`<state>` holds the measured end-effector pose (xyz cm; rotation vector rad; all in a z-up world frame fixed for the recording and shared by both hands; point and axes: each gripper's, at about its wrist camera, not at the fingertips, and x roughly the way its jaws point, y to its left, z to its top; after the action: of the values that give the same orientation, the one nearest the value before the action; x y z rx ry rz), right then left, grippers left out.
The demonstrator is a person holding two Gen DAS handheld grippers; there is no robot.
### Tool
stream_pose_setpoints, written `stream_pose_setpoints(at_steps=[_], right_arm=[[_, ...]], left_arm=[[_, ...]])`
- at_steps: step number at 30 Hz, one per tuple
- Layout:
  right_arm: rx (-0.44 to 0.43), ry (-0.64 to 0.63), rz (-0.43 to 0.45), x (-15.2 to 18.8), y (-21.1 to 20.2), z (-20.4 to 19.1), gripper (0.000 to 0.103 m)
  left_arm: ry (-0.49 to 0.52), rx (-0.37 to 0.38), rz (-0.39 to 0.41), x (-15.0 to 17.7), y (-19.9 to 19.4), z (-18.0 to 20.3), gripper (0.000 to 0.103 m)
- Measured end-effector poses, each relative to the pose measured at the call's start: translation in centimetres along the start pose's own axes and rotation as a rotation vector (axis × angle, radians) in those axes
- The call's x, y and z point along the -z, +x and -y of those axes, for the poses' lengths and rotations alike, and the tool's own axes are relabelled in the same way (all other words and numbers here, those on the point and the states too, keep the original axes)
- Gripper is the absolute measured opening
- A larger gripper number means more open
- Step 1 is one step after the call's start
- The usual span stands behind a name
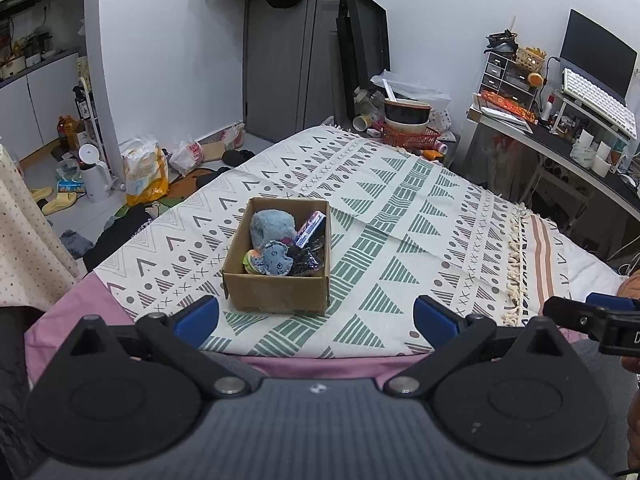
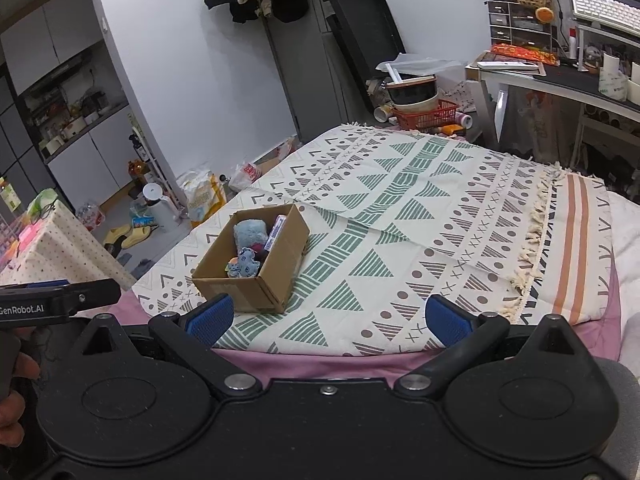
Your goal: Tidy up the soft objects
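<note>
A brown cardboard box (image 1: 276, 292) (image 2: 240, 292) stands on the patterned blanket (image 1: 400, 216) (image 2: 400, 216) of a bed. Inside lie a fluffy blue plush (image 1: 272, 226) (image 2: 250, 232), a small blue stuffed toy (image 1: 276, 262) (image 2: 247, 266), a dark shiny packet (image 1: 306, 258) and a pink-purple carton (image 1: 309, 229) (image 2: 276, 232). My left gripper (image 1: 316, 320) hangs open in front of the box, near the bed's front edge, with nothing between its blue pads. My right gripper (image 2: 328, 320) is open too, just right of the box and holding nothing.
A pink sheet (image 1: 312, 364) (image 2: 320, 360) shows at the bed's near edge. Beyond the far edge stand a red basket (image 1: 408, 136) (image 2: 428, 114) with bowls and a desk (image 1: 560, 140) at right. Bags, slippers and a white kettle (image 1: 94, 176) litter the floor at left.
</note>
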<state>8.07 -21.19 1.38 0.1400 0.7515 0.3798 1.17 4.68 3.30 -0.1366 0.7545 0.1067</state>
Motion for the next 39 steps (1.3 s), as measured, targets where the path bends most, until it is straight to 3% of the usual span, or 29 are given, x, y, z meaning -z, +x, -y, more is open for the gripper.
stream_pose_setpoints(at_steps=[39], right_arm=[[-0.002, -0.006, 0.035, -0.6, -1.6, -0.6, 0.103]], left_arm=[[0.01, 0.004, 0.027, -1.0, -1.3, 0.1, 0.103]])
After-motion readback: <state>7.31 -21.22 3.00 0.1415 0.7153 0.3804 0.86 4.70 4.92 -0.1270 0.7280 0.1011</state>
